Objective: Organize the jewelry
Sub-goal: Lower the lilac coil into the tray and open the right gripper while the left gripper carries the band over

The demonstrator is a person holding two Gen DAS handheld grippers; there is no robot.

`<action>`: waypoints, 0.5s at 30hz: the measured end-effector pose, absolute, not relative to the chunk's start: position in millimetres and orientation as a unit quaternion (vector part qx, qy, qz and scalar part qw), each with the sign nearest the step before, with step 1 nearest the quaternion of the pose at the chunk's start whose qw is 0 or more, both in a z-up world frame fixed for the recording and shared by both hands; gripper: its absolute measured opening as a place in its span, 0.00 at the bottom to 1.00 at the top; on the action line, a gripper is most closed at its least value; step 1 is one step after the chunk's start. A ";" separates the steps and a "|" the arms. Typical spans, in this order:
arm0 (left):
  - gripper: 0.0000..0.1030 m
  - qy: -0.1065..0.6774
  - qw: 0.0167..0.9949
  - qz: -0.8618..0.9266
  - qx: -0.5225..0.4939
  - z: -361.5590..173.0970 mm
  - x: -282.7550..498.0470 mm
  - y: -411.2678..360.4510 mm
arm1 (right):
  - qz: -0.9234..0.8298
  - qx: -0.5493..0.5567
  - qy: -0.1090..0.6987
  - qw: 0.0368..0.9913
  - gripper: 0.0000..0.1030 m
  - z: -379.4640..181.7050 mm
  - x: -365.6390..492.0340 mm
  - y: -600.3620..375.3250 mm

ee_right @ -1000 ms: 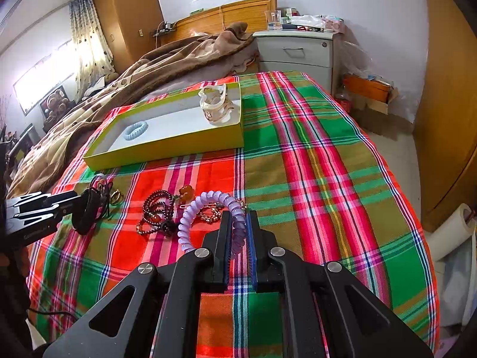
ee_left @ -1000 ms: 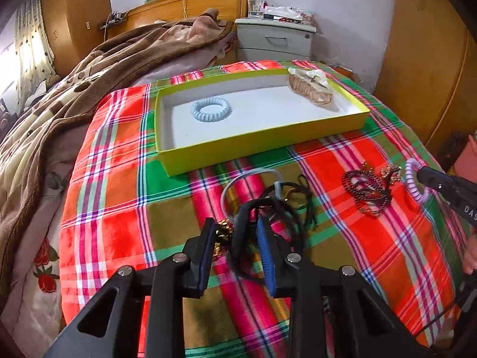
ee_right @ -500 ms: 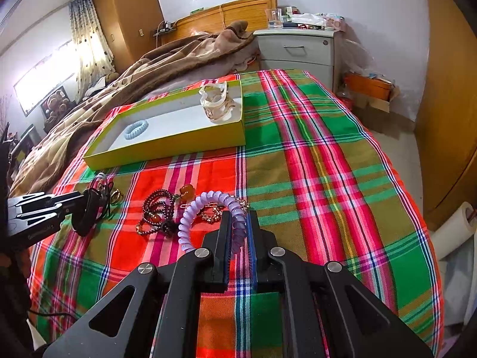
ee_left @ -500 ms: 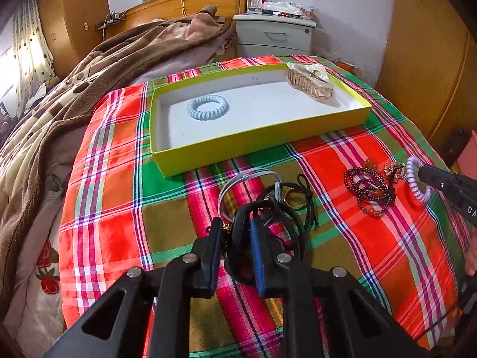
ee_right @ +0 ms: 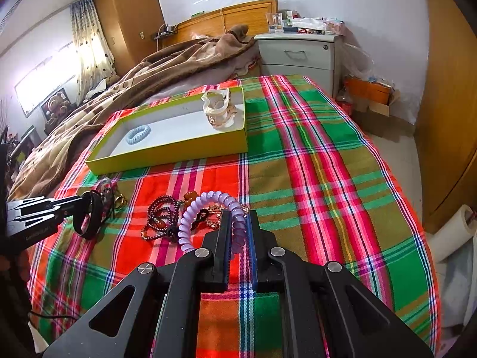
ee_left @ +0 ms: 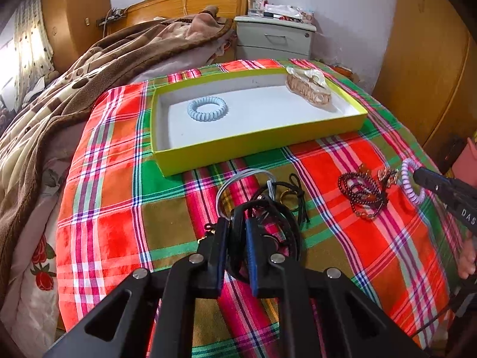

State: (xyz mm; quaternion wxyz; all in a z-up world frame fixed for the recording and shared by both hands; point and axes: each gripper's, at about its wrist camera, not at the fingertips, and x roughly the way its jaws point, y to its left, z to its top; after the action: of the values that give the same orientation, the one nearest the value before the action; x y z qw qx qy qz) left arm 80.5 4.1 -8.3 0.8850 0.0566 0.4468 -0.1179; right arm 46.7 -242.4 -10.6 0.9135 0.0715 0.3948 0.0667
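Far left: brown blanket (ee_left: pixel 68 89) heaped over the bed, running back to the wooden headboard (ee_left: pixel 184 3). Plaid cloth (ee_left: pixel 119 197) spread flat over the near end of the bed.

Left of centre, well beyond the fingertips: yellow-green tray (ee_left: pixel 238 152) with a white floor. Inside, at the left end, a pale blue coil hair tie (ee_left: pixel 207 109); at the right end, against the far corner, a beige hair claw (ee_left: pixel 310 89).

Centre, near edge: left gripper (ee_left: pixel 237 232), pads drawn tight on a black bracelet (ee_left: pixel 238 223), the band standing upright between them and looping down behind the fingers. Just past the fingertips, touching the same tangle: grey thin hoop (ee_left: pixel 238 179) and black cord (ee_left: pixel 298 200), lying loose on the cloth between gripper and tray.

Right of centre: dark beaded bracelet (ee_left: pixel 360 191) in a loose heap on a red square, apart from the cord pile, with a small gold chain (ee_right: pixel 214 217) just beside it.

Far right: right gripper (ee_right: pixel 238 232), fingers pressed together, pinching a lilac coil hair tie (ee_right: pixel 205 208); the coil arching up and leftward out of the pads, its free end hanging over the cloth beside the beads. Seen from the other side, the same coil at the tip of the black fingers.

Background, right of the headboard: grey nightstand (ee_right: pixel 298 53) with a glass (ee_right: pixel 275 21) on top.
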 end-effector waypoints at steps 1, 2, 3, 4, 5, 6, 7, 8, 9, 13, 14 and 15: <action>0.13 0.444 0.886 -0.120 0.056 -6.0 79.3 4.4 | 0.066 0.071 0.394 0.914 0.10 -9.4 46.8 -241.9; 0.13 0.442 0.887 -0.120 0.054 -4.5 78.7 4.8 | 0.067 0.071 0.392 0.915 0.10 -7.7 47.3 -241.5; 0.13 0.440 0.888 -0.121 0.051 -2.5 78.4 5.9 | 0.068 0.071 0.391 0.915 0.10 -6.2 47.4 -240.6; 0.13 0.439 0.889 -0.122 0.050 -1.1 78.1 6.6 | 0.068 0.070 0.389 0.916 0.10 -4.8 47.6 -239.7; 0.13 0.438 0.889 -0.120 0.047 0.0 77.9 7.6 | 0.069 0.069 0.388 0.917 0.10 -3.3 47.9 -239.0; 0.13 0.438 0.890 -0.121 0.043 1.5 77.4 9.0 | 0.070 0.068 0.386 0.917 0.10 -1.7 48.4 -238.3; 0.13 0.438 0.890 -0.123 0.040 2.8 77.1 10.2 | 0.071 0.068 0.385 0.918 0.10 -0.2 48.7 -237.3; 0.13 0.437 0.890 -0.122 0.035 4.1 76.9 12.0 | 0.071 0.067 0.384 0.918 0.10 0.9 49.0 -236.8; 0.13 0.436 0.891 -0.123 0.033 5.3 76.9 13.1 | 0.072 0.066 0.382 0.919 0.10 2.8 49.7 -236.1; 0.13 0.430 0.894 -0.124 0.025 11.8 76.7 17.1 | 0.074 0.066 0.377 0.921 0.10 7.6 51.8 -233.3; 0.13 0.429 0.894 -0.125 0.022 13.5 76.4 18.7 | 0.075 0.065 0.376 0.921 0.10 8.9 52.0 -232.2; 0.13 0.428 0.894 -0.128 0.017 15.5 76.1 20.3 | 0.075 0.064 0.375 0.922 0.10 10.2 52.5 -230.9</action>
State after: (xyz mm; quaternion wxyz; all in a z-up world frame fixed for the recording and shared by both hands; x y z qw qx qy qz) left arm 76.1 20.3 15.5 0.8943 0.0171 0.4284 -0.1277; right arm 52.5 -230.9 10.2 0.9219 0.0635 0.3747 0.0754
